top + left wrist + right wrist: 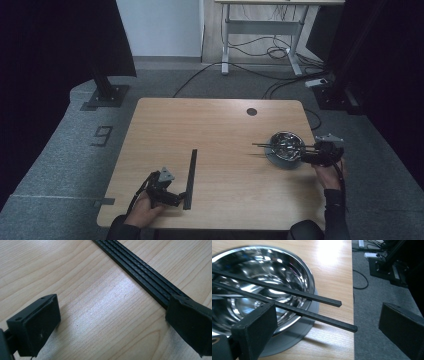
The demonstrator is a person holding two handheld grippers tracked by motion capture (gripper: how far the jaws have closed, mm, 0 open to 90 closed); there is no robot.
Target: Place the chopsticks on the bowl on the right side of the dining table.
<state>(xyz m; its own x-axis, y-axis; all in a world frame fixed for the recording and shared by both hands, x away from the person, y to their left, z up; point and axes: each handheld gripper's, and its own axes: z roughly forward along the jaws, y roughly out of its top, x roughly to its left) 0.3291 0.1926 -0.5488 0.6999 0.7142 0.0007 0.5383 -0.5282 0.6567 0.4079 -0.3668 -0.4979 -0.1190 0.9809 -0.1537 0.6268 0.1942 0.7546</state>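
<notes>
Chopsticks (pixel 287 296): pair laid across steel bowl (pixel 285 146), ends jutting past rim near table (pixel 220 125) edge.
Right gripper (pixel 329 335): jaws wide, empty, just beside stick ends.
Left gripper (pixel 110 322): jaws wide, beside black strip (pixel 140 272).
Risk: nudged stick rolls off rim, over edge.

High view looking down over whole counter (pixel 220 125); gripper views sitting close above strip (pixel 140 272) and bowl (pixel 262 272), both shared with it.

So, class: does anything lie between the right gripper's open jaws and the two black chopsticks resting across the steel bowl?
Nothing visible does. The right gripper is open, and the chopsticks poke past the bowl rim towards it, with bare table below.
</notes>
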